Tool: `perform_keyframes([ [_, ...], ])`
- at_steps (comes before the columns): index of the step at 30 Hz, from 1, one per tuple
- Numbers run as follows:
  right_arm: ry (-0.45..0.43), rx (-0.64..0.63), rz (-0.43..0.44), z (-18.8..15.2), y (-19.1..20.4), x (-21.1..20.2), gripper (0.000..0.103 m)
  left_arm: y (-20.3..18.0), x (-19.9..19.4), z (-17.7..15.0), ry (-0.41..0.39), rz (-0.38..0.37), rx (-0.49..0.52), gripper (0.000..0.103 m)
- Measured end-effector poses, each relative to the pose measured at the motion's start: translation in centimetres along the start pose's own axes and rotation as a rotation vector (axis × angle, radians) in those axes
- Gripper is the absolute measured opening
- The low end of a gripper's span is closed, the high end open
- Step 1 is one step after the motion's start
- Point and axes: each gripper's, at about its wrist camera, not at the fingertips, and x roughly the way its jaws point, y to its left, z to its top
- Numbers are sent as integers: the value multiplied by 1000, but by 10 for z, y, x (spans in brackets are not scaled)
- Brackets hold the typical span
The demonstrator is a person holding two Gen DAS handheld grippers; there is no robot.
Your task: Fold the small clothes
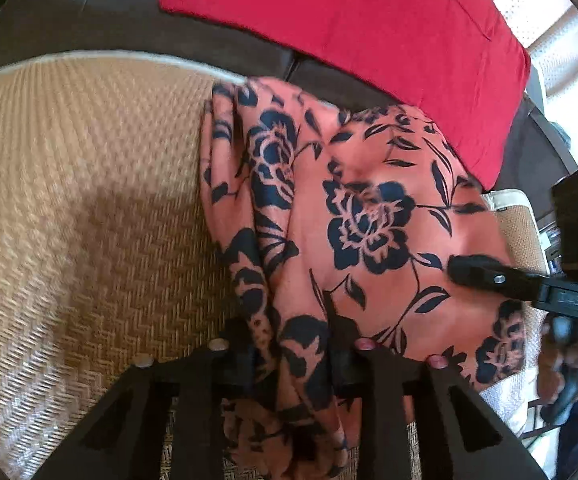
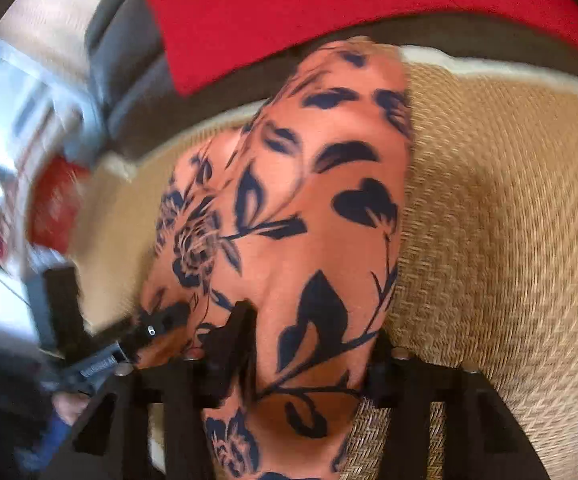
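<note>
2 tools work on 1 small garment, a piece of salmon-orange cloth printed with dark navy roses, leaves and thin stems. It lies on a woven, straw-coloured mat with a pale border, and its far edge reaches a dark brown surface where a red cushion rests just behind it.

The left tool is closed on the garment: a bunched fold of the cloth runs between its 2 black fingers and hangs down below them (the print here is crumpled, so the flowers look broken). The cloth rises from the mat toward this tool in long soft folds.

The right tool also has the garment between its fingers, and a wide band of cloth fills the gap. Its left finger presses on the cloth; at the right finger the contact is hidden by blur, but the cloth looks gripped. In the left wrist view this tool enters from the right edge, its tip on the garment beside a large rose. The right wrist view shows the left tool at the cloth's left edge, held by a hand.
</note>
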Motion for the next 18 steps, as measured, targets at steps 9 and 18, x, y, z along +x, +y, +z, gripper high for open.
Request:
perform_keyframes([
  [9,-257,32,18,17,-27,-109,39,-92,-38,27,-143,-100,133,32],
  [18,-335,431,-92,-50,-145,-108,80,-102,2,-6,-16,31,164,43],
])
